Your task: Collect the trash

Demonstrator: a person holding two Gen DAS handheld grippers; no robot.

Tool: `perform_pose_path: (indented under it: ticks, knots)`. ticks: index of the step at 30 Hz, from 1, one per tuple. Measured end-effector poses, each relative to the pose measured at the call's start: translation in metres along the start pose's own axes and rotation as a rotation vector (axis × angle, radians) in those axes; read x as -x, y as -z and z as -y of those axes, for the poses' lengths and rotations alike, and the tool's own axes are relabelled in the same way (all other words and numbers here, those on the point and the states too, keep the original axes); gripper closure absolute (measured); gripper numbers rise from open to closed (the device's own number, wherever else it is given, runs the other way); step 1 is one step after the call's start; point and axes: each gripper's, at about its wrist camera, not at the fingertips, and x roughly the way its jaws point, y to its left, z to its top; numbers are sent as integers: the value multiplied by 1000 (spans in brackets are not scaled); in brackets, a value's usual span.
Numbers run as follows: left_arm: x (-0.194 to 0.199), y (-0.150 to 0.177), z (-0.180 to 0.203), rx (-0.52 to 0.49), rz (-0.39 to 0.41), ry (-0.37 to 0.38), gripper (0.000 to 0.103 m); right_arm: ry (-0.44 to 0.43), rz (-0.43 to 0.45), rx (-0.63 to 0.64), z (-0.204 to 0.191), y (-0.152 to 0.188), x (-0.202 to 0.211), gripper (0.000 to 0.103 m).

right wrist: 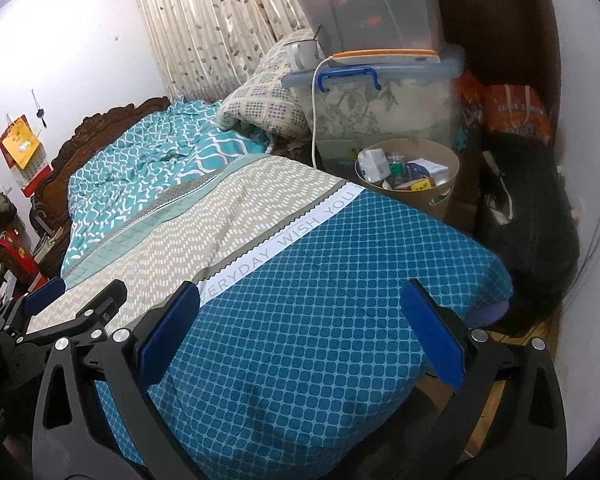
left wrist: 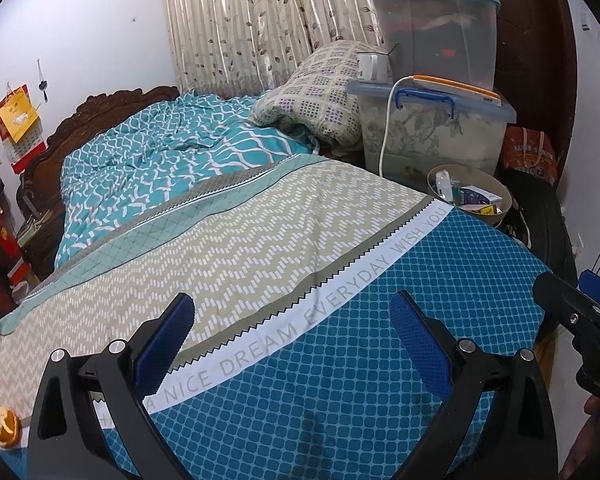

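A: Bedroom, and I'm hanging over the foot of the bed [left wrist: 340, 360], the blue checked end of the cover. Both tools are empty. My left gripper [left wrist: 292, 344] has its jaws wide apart over that cover, and my right gripper [right wrist: 300, 332] is just as wide, nearer the bed's right corner.

B: Where's the trash?

A: One piece I can name: an orange peel [left wrist: 5, 428], lying on the bed at its near left edge, left of my left jaws and barely in frame. The waste bin [right wrist: 410, 176] stands on the floor off the bed's far right corner, already holding cartons and bottles.

B: What worries you?

A: The peel sits right at the bed's edge. If I sweep left carelessly, I'd guess a finger knocks it off onto the floor. It's curled and probably soft, so a shallow pinch could tear it or catch the cover instead. Then the carry runs right across the bed, past my other tool; the two could clash.
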Motion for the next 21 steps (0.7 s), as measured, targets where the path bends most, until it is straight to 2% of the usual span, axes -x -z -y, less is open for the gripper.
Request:
perform_pose_path:
  ticks: [21]
  knots:
    - [3,2,17,-41,-23,7,9,-36,-17,-45,9,7,10,3]
